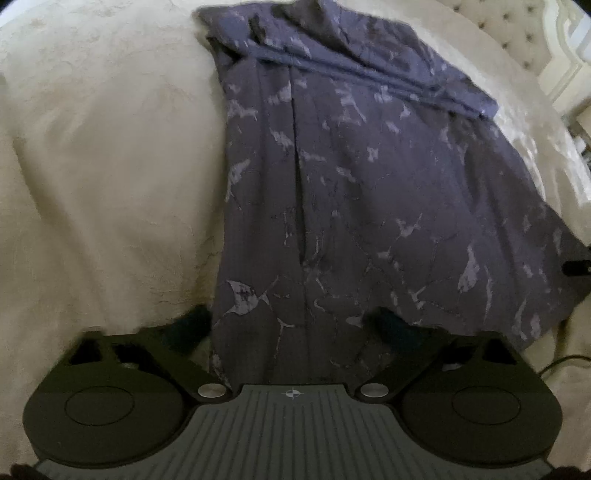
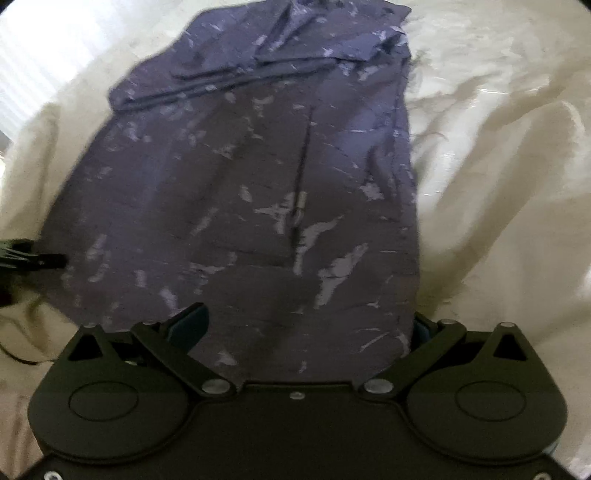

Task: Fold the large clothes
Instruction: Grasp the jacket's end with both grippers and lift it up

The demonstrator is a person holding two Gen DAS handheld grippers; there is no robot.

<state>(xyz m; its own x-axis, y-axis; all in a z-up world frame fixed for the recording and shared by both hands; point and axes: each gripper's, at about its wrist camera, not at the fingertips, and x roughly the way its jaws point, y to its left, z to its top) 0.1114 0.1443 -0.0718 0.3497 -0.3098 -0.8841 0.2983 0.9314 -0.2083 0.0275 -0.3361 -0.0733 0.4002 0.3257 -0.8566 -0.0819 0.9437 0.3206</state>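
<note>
A large dark purple garment (image 1: 369, 184) with pale marbled print lies lengthwise on a cream bed cover (image 1: 103, 155); its far end is folded over in layers. It also shows in the right wrist view (image 2: 251, 177), with a zipper running down its middle. My left gripper (image 1: 291, 325) is open, its fingers spread either side of the garment's near hem. My right gripper (image 2: 306, 325) is open too, straddling the near hem, with the left finger pad (image 2: 188, 325) over the cloth and the right finger at the cloth's right edge.
A tufted cream headboard (image 1: 517, 33) stands at the far right in the left wrist view. The other gripper shows as a dark shape at the right edge of the left view (image 1: 576, 266) and at the left edge of the right view (image 2: 22, 254). A thin cable (image 1: 561, 362) lies on the cover.
</note>
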